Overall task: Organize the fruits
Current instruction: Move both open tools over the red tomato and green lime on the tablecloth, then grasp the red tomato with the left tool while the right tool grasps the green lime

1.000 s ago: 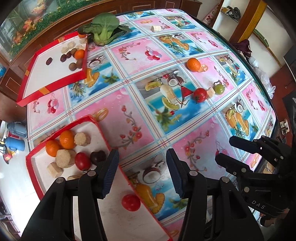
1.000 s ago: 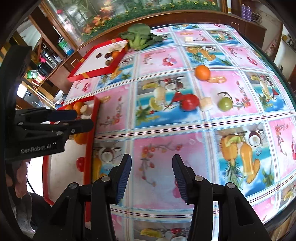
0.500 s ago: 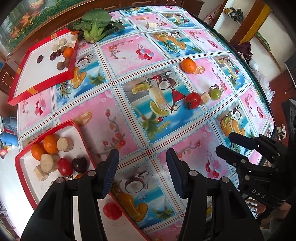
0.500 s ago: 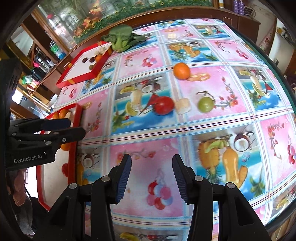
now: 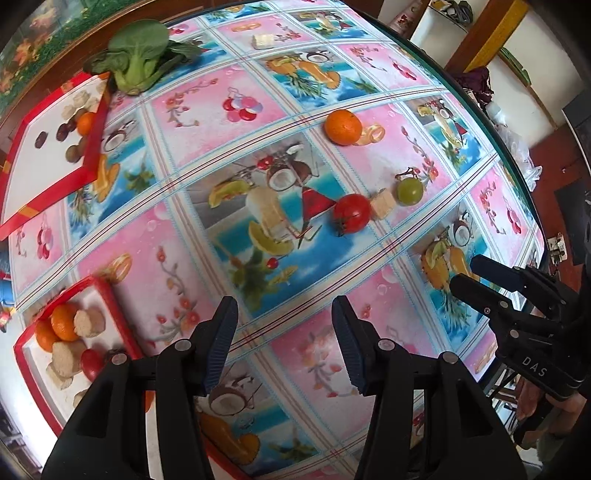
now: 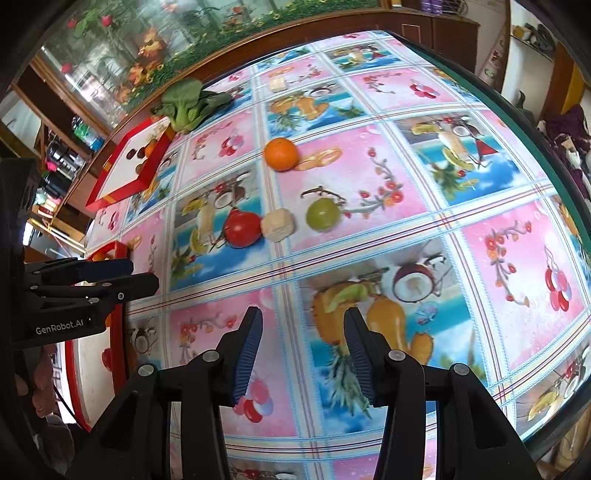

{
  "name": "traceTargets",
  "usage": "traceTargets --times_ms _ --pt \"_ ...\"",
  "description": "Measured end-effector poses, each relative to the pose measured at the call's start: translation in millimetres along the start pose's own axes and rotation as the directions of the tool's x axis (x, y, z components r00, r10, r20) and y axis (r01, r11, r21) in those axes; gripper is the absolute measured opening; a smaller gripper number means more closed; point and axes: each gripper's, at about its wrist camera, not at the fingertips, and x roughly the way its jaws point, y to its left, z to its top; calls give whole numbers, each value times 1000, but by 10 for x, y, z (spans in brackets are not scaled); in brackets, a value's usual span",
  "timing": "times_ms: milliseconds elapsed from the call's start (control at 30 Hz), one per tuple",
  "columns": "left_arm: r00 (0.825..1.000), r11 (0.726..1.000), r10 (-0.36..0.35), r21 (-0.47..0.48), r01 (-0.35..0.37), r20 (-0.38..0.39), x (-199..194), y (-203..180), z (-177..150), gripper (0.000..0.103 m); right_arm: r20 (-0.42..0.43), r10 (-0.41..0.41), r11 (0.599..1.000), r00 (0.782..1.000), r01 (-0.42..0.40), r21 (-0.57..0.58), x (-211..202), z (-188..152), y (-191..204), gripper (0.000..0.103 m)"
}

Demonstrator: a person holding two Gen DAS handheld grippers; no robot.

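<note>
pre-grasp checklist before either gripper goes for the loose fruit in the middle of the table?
1. Left gripper empty, jaws apart: ok.
2. Right gripper empty, jaws apart: ok.
3. Tomato free to grasp: not ok, the pale chunk touches its side.
4. Green fruit clear all round: ok, a small gap from the chunk.
5. Orange clear all round: ok, it sits alone.
6. Room in the near red tray: ok, white floor shows beside the fruit already in it.

place: home dining room | evidence: fruit-print tablecloth [image 5: 280, 155]; wooden cabinet [image 6: 436, 33]
</note>
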Motion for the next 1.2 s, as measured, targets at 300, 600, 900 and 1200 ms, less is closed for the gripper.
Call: traceTargets --times_ms 300,600,900,1200 --pt "999 996 -42 77 41 11 237 -223 250 51 20 -12 1000 1000 11 17 19 185 -193 48" --pt "998 984 -58 168 58 -6 512 -407 458 51 21 9 998 1000 -8 -60 139 674 -149 48" --pt "996 976 -87 198 92 -37 613 -486 553 28 -25 28 998 999 -30 -50 321 795 -168 48" --pt "991 986 -125 108 129 -43 551 -238 380 27 -51 13 998 999 -16 -60 461 787 -141 46"
